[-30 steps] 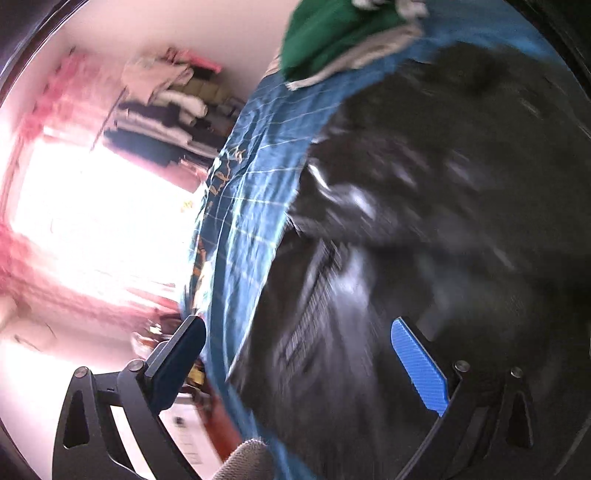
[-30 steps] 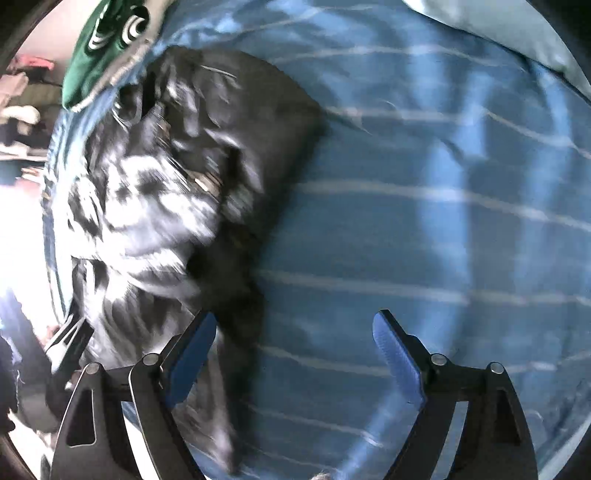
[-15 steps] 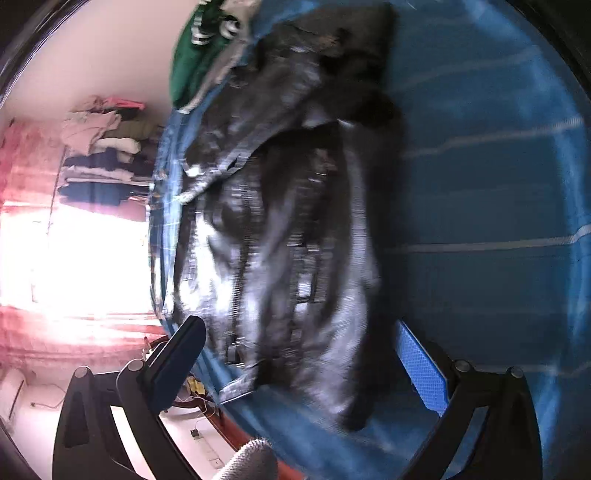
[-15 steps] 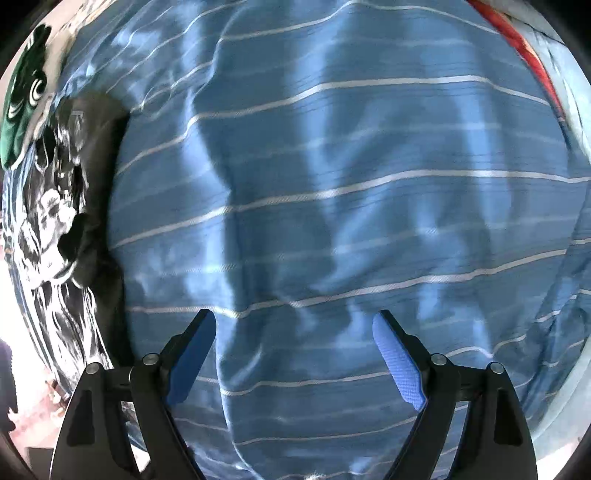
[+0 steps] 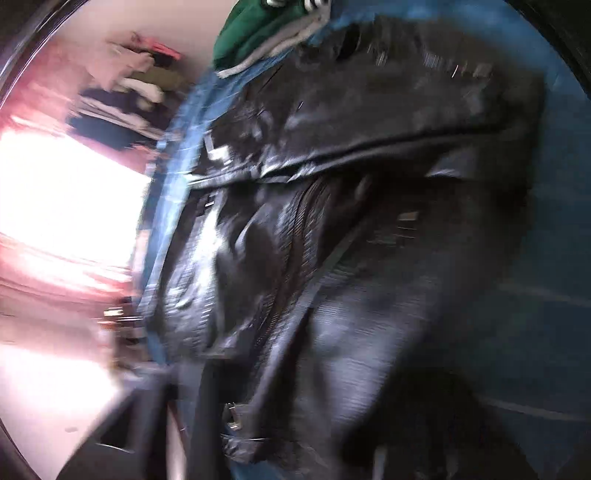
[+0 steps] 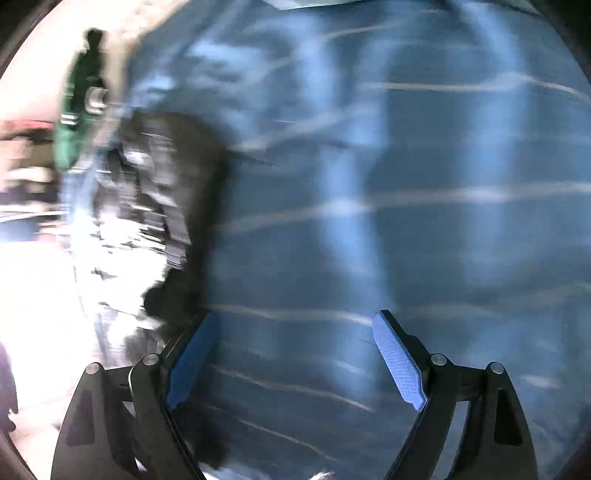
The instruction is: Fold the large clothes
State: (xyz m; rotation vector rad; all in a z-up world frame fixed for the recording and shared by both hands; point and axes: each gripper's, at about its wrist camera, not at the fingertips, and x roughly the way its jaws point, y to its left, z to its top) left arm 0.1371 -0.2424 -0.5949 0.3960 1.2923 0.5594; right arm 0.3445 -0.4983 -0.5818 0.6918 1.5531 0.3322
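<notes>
A shiny black jacket (image 5: 332,229) lies crumpled on a blue striped bedsheet (image 5: 554,258) and fills most of the blurred left wrist view. The left gripper's fingers are lost in blur and dark cloth at the bottom of that view, so its state cannot be read. In the right wrist view the jacket (image 6: 162,206) lies at the left on the sheet (image 6: 406,184). My right gripper (image 6: 291,354) is open and empty above the bare sheet, its left finger (image 6: 188,362) close beside the jacket's edge.
A green and grey garment (image 5: 258,33) lies on the sheet beyond the jacket; it also shows in the right wrist view (image 6: 77,110). A rack of hanging clothes (image 5: 125,92) and a bright window (image 5: 66,199) stand past the bed's left edge.
The left gripper has moved in close over the jacket and its fingers have dropped out of clear sight. The right view has swung, and the jacket's edge is now beside its left finger.
</notes>
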